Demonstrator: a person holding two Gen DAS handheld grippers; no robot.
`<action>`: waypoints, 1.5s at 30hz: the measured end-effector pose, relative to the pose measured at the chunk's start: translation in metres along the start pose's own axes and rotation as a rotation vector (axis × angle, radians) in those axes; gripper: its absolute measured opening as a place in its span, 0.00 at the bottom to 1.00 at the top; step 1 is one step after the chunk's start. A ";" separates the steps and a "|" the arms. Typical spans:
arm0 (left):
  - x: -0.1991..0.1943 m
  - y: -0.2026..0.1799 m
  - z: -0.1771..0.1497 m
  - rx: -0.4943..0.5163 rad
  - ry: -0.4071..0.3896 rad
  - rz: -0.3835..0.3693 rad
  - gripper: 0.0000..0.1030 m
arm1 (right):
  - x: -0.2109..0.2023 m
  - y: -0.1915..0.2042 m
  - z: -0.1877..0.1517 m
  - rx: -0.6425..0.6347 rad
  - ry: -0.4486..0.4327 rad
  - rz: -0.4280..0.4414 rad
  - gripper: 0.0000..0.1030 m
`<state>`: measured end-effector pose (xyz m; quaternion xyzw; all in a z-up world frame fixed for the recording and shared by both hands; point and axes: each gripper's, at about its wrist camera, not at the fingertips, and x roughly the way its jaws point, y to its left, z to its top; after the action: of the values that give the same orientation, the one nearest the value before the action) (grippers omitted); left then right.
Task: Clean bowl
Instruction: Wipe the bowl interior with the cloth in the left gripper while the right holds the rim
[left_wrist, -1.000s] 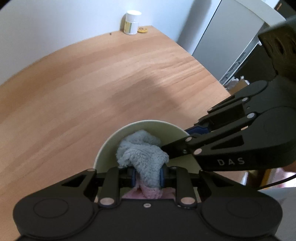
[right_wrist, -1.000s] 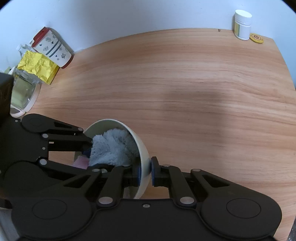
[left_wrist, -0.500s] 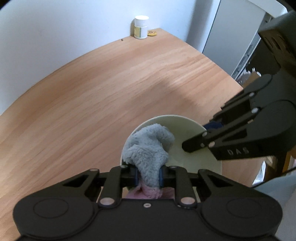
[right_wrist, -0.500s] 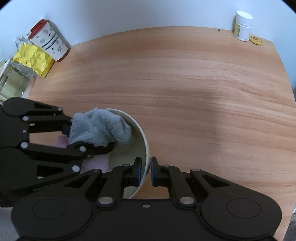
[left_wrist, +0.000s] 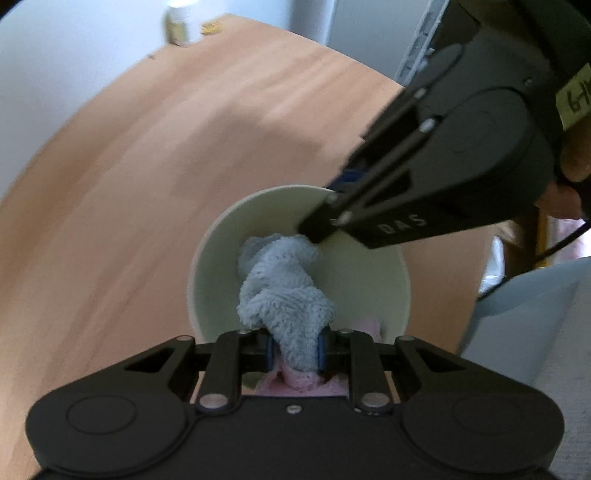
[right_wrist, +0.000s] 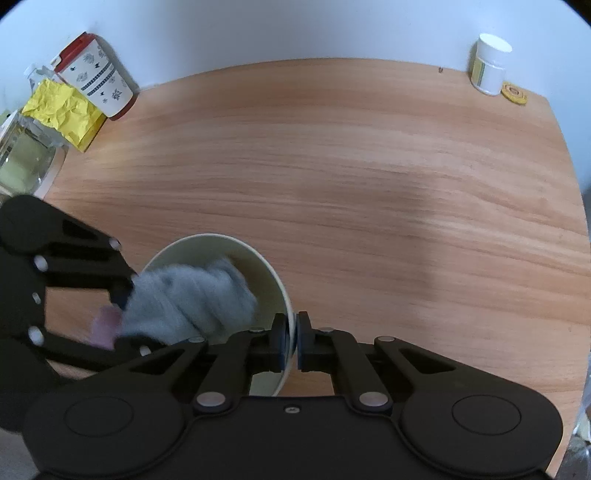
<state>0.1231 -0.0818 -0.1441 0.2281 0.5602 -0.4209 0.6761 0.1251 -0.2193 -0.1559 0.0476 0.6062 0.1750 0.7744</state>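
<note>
— Where is the bowl (right_wrist: 273, 284) being held?
— Above the table (right_wrist: 369, 184), rim pinched by the right gripper (right_wrist: 291, 338); a cloth (left_wrist: 284, 291) (pinched by the left gripper (left_wrist: 295, 350)) is being pressed inside.
— Risk?
— The rim being levered loose by hard wiping.

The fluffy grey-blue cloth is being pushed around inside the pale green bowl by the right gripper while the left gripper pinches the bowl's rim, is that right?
Not quite: the sides are swapped. The left gripper holds the fluffy grey-blue cloth inside the pale green bowl, as the left wrist view shows; the right gripper pinches the bowl's rim.
</note>
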 end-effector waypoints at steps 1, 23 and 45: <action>0.001 0.000 0.001 0.000 -0.003 -0.014 0.19 | 0.000 -0.001 0.001 0.003 0.004 0.002 0.06; 0.009 -0.008 -0.016 -0.197 -0.203 0.051 0.31 | -0.006 -0.005 -0.009 0.010 0.029 0.019 0.06; 0.000 0.003 -0.005 -0.139 -0.186 0.103 0.16 | -0.010 -0.009 -0.016 0.006 0.030 0.056 0.09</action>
<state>0.1226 -0.0760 -0.1464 0.1693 0.5102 -0.3650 0.7601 0.1101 -0.2326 -0.1536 0.0641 0.6169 0.1955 0.7597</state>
